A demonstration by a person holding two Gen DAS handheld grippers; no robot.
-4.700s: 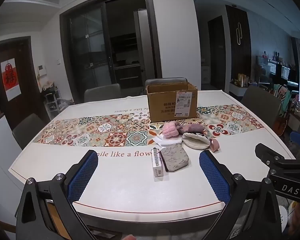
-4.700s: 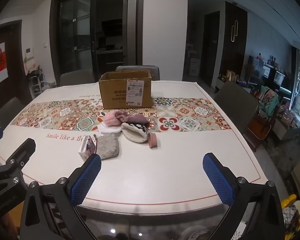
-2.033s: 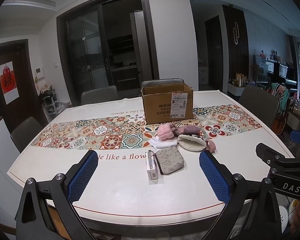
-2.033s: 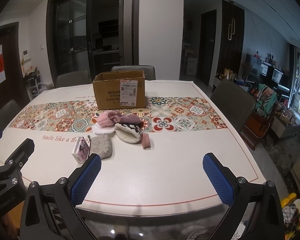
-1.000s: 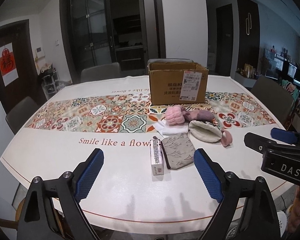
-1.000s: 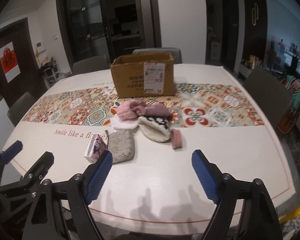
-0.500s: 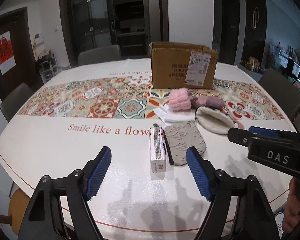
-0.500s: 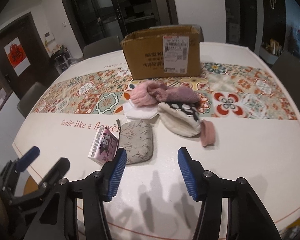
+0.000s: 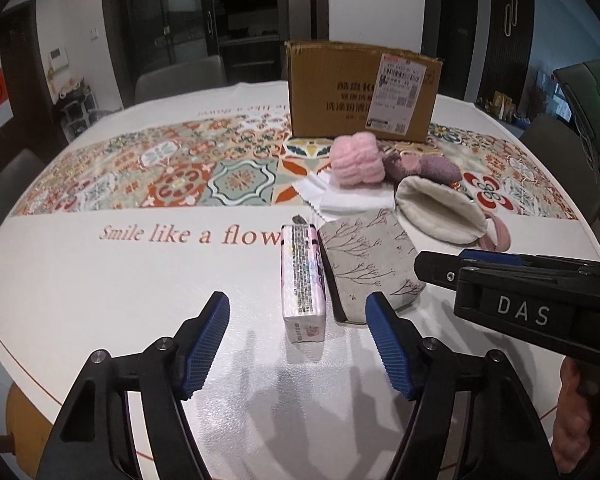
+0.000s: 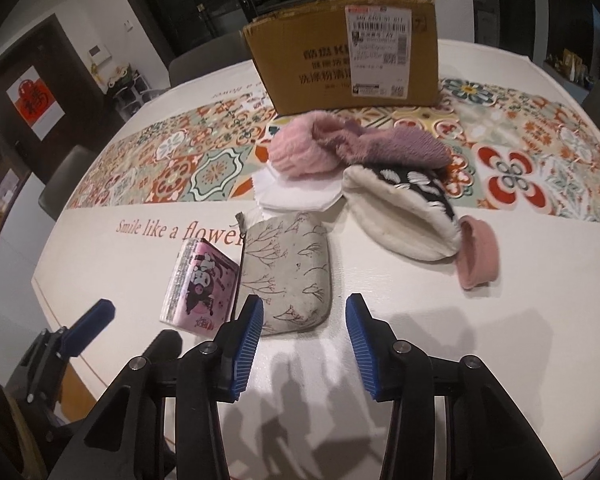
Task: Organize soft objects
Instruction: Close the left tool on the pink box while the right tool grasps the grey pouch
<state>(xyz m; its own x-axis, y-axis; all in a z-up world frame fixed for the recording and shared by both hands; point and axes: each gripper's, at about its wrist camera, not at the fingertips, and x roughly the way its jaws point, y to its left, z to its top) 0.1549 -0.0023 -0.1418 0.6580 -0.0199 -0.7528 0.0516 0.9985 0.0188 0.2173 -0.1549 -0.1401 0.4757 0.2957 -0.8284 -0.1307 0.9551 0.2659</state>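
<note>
A pink tissue pack (image 9: 302, 276) (image 10: 201, 284) and a grey fabric pouch (image 9: 370, 264) (image 10: 288, 268) lie side by side on the white table (image 9: 140, 300). Behind them are a white cloth (image 10: 296, 192), a pink fluffy sock (image 10: 300, 152), a purple fluffy sock (image 10: 400, 146), a cream-lined mitten (image 10: 400, 216) and a pink band (image 10: 478, 256). My left gripper (image 9: 298, 344) is open, just short of the tissue pack. My right gripper (image 10: 302, 344) is open, just short of the pouch's near edge.
An open cardboard box (image 9: 360, 96) (image 10: 348, 56) stands behind the pile on the patterned tile runner (image 9: 160, 172). Grey chairs (image 9: 180, 80) surround the table. The right gripper's body (image 9: 532, 304) sits close to the left gripper's right side.
Both grippers have moved forward and down toward the tissue pack and pouch, and their jaws have narrowed while staying open. The objects have not moved.
</note>
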